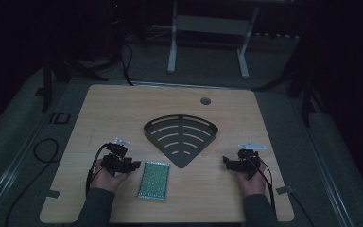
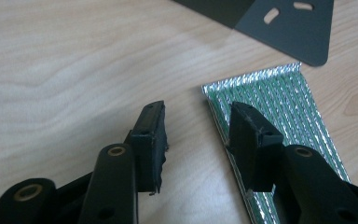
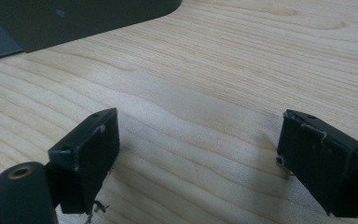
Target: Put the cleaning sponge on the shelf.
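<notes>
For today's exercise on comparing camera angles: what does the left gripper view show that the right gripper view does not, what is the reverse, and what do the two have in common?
Left gripper view alone: the green and silver striped pouch lying flat on the table, with the left claw open beside its edge, and slots cut in the dark metal rack.
Right gripper view alone: the right claw, jaws spread wide over bare wood.
Both: the wooden table and a rounded corner of the rack.
</notes>
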The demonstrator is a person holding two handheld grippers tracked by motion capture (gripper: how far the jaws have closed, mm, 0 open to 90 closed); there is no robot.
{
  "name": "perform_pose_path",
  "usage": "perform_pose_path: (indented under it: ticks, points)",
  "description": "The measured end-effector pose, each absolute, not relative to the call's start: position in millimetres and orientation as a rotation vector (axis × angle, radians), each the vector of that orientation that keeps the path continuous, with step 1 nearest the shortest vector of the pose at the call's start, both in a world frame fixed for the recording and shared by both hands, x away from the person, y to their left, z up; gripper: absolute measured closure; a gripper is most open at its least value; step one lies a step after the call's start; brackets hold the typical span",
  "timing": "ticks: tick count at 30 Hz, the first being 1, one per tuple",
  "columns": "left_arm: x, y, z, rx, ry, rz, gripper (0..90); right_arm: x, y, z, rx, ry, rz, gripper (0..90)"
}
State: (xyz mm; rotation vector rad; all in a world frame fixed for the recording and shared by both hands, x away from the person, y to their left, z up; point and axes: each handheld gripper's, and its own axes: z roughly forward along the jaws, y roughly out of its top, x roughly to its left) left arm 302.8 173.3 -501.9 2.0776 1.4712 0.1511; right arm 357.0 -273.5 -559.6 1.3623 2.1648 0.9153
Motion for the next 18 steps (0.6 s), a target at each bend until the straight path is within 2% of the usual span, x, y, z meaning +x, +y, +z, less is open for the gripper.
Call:
perform_pose_path:
  ticks: [8,18]
  points:
    - [307.3,176.4,-503.8,2.073,1.543,-0.025,55.4,357.1,-273.4,-559.6,1.362,2.165,0.915,12.3]
    - [312.7,172.0,-506.2,2.044,1.592,-0.164,52.9,357.1,-273.5,-559.6,1.362,2.165,0.915,12.3]
